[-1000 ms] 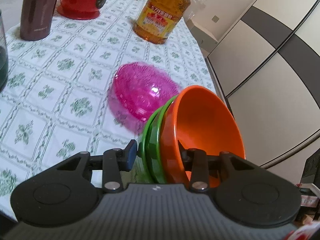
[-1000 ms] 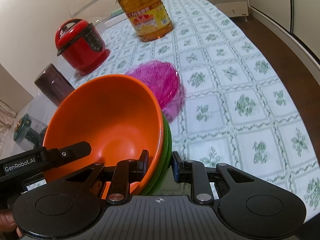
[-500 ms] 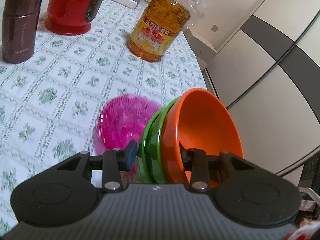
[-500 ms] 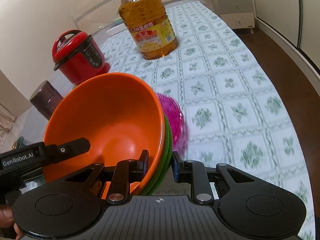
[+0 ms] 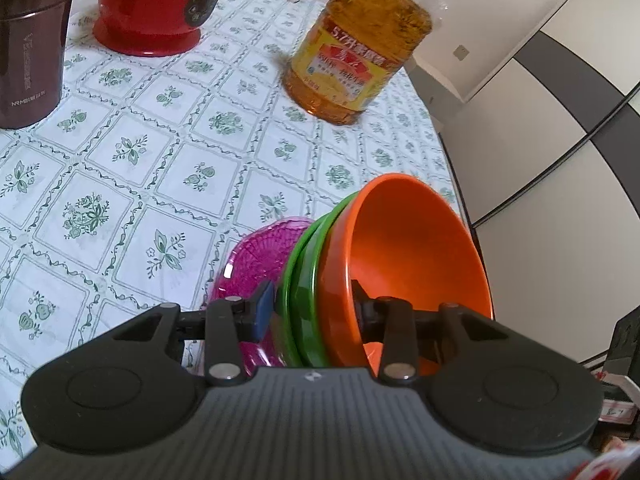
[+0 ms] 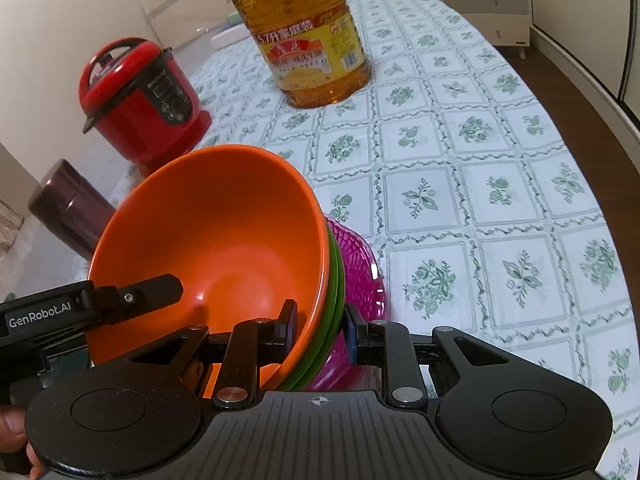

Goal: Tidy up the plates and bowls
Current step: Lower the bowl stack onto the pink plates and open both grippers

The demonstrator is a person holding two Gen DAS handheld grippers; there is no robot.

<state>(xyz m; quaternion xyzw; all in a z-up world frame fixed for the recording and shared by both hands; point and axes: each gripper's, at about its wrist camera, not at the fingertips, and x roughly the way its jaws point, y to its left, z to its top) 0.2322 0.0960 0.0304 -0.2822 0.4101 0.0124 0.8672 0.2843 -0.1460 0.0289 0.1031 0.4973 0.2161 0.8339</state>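
While I watched, the pink bowl slid under my stack. Both tongs, left gripper and right gripper, pinch the orange bowl nested in green bowls.

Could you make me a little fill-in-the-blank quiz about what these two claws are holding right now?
1. The orange bowl is nested inside ____ bowls.
2. Both the left gripper and right gripper clamp the stack's ____.
3. Under the stack lies a ____ dish.
4. The big bottle holds ____.

Answers: green; rim; pink; oil
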